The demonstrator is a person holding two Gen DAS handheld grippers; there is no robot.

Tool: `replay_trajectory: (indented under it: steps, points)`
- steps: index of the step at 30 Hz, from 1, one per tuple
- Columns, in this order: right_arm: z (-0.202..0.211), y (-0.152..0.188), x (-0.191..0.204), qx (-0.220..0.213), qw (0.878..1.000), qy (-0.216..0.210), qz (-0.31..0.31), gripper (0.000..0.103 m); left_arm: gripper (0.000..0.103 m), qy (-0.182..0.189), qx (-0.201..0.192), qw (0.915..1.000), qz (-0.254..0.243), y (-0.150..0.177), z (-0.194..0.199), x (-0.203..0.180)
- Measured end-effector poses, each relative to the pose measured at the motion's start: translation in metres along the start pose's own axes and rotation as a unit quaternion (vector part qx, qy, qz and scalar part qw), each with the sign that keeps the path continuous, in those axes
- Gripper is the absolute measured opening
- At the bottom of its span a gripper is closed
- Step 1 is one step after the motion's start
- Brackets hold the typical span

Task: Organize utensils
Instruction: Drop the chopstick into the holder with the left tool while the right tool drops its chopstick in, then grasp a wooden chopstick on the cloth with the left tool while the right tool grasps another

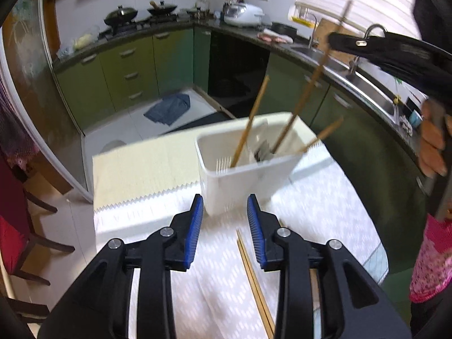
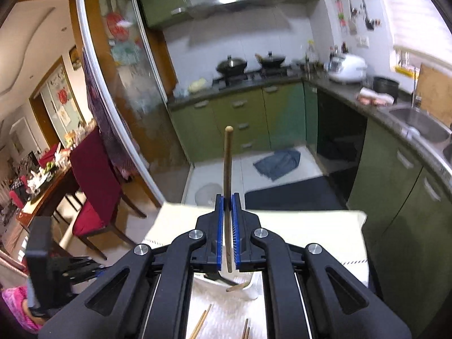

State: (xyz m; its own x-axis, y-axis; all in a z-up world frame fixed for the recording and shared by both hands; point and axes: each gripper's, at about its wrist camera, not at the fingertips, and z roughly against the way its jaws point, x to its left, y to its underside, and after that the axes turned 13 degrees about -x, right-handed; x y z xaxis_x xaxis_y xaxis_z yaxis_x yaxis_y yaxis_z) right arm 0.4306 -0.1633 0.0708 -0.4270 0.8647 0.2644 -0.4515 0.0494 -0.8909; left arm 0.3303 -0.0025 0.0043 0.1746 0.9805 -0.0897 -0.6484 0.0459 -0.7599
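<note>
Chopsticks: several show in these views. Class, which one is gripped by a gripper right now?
The chopstick standing upright between the right gripper fingers. The others lean loose in the white holder or lie flat on the table; the left gripper is open, holding nothing.

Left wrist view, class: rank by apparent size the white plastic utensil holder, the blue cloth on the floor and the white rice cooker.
1. White plastic utensil holder, though it is nearest the camera.
2. Blue cloth on the floor and white rice cooker: too alike to rank.
</note>
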Motion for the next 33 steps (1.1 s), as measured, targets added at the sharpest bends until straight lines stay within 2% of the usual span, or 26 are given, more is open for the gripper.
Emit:
replay_trajectory:
  steps: [3,8,15,18,23,26,28,33]
  points:
    - [-0.018,0.017,-0.002,0.024,1.000,-0.002,0.002,0.007,0.031,0.005,0.014,0.9999,-0.004,0.010,-0.003,-0.003]
    - [-0.020,0.026,-0.001,0.024,1.000,-0.003,0.008,0.010,0.031,0.012,0.033,0.9994,0.001,0.019,-0.010,-0.006]
    - [0.043,0.021,0.000,-0.019,0.999,-0.025,0.005,0.011,0.032,0.018,0.076,0.9969,-0.005,0.046,-0.031,-0.020]
    - [0.082,0.029,0.001,-0.040,0.998,-0.040,0.005,0.021,0.032,0.020,0.112,0.9936,0.001,0.069,-0.049,-0.025]
    - [0.134,0.068,-0.001,-0.039,0.998,-0.055,0.013,0.023,0.032,0.018,0.186,0.9820,0.025,0.111,-0.085,-0.027]
    - [0.155,0.100,-0.011,-0.034,0.998,-0.058,-0.002,0.026,0.032,0.008,0.201,0.9792,0.026,0.125,-0.097,-0.029]
    - [0.161,0.121,-0.020,-0.021,0.998,-0.057,-0.013,0.034,0.032,0.006,0.207,0.9780,0.026,0.130,-0.103,-0.032]
    - [0.161,0.168,-0.045,0.013,0.998,-0.035,-0.040,0.034,0.032,-0.007,0.215,0.9765,0.017,0.136,-0.109,-0.037]
